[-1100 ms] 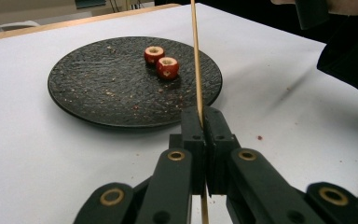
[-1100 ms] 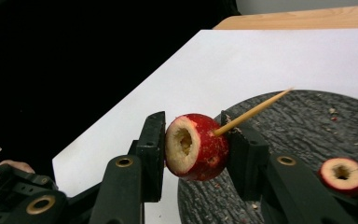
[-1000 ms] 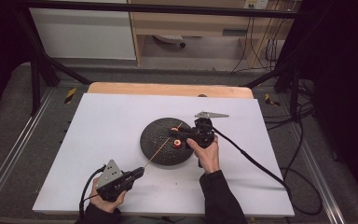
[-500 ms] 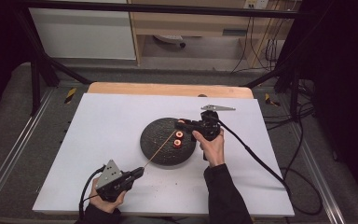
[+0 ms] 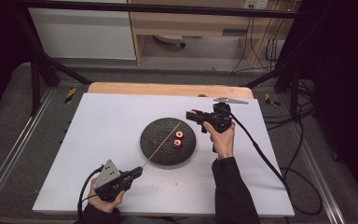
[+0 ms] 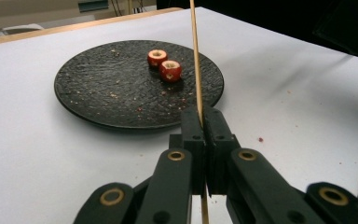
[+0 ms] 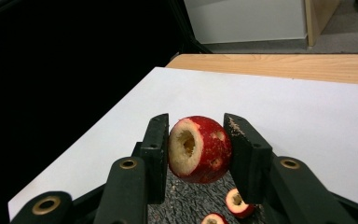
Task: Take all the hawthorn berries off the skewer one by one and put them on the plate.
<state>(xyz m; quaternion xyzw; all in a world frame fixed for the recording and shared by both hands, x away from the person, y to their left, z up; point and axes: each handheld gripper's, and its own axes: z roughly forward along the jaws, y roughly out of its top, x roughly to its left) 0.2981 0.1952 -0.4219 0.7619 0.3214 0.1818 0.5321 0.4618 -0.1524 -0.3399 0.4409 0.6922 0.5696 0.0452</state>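
A black textured plate [image 5: 151,135] lies mid-table with two red cored fruits [image 5: 178,139] on its right half. My right gripper [image 5: 193,114] hovers above the plate's far right rim, shut on a third red cored fruit [image 7: 200,148], its hollow core facing left in the right gripper view. The two others [image 7: 237,201] show below it. My left gripper [image 5: 137,171] rests near the table's front, shut on a thin wooden skewer [image 5: 161,143] that slants up over the plate. In the left gripper view the skewer [image 6: 196,60] rises from the closed jaws past the fruits [image 6: 170,70].
The white table top [image 5: 98,140] ends in a wooden strip [image 5: 168,88] at the far side. The right gripper's cable [image 5: 261,158] trails across the table's right part. Small crumbs [image 6: 260,139] lie in front of the plate. Black frame posts [image 5: 35,74] stand left and right.
My right gripper closed on one fruit at the plate and lifted it up and away toward the far right rim. Two fruits stay on the plate. The left gripper has held still.
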